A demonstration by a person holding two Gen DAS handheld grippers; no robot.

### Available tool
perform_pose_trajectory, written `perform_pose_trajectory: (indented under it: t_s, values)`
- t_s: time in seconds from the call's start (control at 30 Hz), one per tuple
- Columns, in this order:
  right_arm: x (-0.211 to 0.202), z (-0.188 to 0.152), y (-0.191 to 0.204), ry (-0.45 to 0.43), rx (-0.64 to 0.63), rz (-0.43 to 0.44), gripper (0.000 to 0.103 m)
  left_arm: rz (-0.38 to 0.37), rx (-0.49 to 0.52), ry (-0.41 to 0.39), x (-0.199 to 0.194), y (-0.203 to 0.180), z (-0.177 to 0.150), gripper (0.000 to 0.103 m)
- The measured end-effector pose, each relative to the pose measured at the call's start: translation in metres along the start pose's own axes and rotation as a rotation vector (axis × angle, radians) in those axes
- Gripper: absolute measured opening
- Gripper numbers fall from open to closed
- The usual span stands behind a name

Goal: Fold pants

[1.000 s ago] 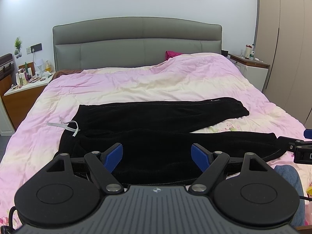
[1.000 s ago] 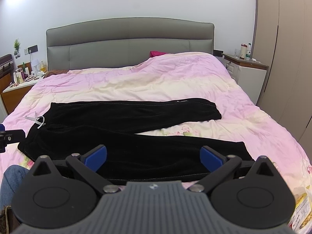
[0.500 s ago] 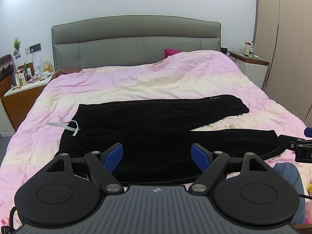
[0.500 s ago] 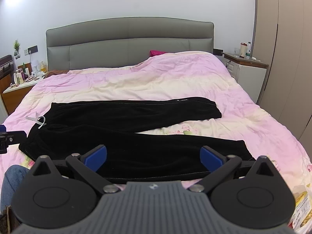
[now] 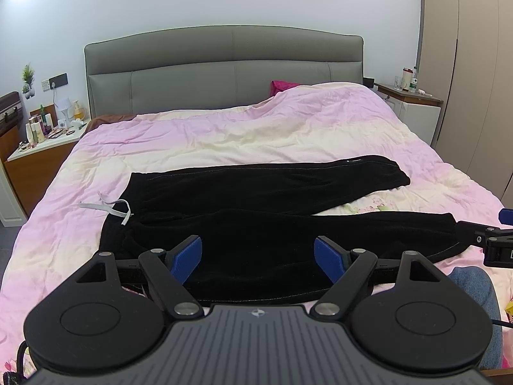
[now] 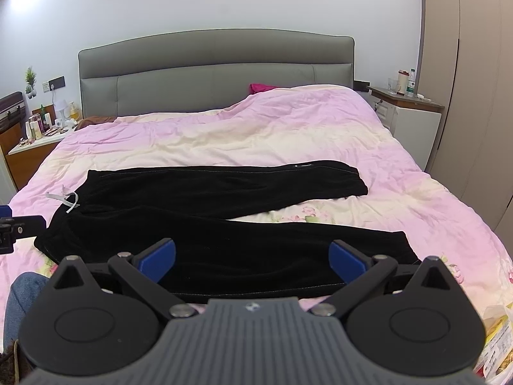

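So the black pants (image 5: 266,215) are spread flat across the pink quilt (image 5: 256,128), waistband on the left, both legs running right. They look soft and velvety. The white drawstring (image 5: 112,208) flops off the waist. Left gripper (image 5: 258,253) has its blue pads spread wide, nothing in them; the right gripper (image 6: 251,258) is the same. Only the right wrist view catches a crinkly yellow packet (image 6: 498,337), cut off at the edge.

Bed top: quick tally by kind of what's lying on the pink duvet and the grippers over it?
Black pants, legs spread apart: 1
White drawstring at the waistband: 1
Grippers, left gripper and right gripper, fingers open: 2
Total: 4
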State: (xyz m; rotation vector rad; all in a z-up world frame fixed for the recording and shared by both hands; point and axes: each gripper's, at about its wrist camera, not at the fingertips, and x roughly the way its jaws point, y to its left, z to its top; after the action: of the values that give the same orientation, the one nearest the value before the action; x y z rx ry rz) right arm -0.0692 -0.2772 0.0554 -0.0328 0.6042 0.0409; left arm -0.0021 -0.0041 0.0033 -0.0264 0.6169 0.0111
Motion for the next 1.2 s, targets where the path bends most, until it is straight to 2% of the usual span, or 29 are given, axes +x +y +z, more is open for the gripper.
perform_pose_trajectory:
  t_s: [0.77, 1.07, 1.2]
  values:
    - [0.004, -0.001, 0.001, 0.0, -0.004, 0.011, 0.098, 0.007, 0.007, 0.019, 0.0, 0.009, 0.0, 0.093]
    - [0.016, 0.005, -0.005, -0.006, -0.01, 0.016, 0.098, 0.071, 0.034, 0.06, 0.014, 0.026, 0.005, 0.093]
    - [0.027, 0.011, -0.018, -0.043, -0.033, 0.012, 0.098, 0.104, 0.067, 0.107, 0.032, 0.033, 0.01, 0.093]
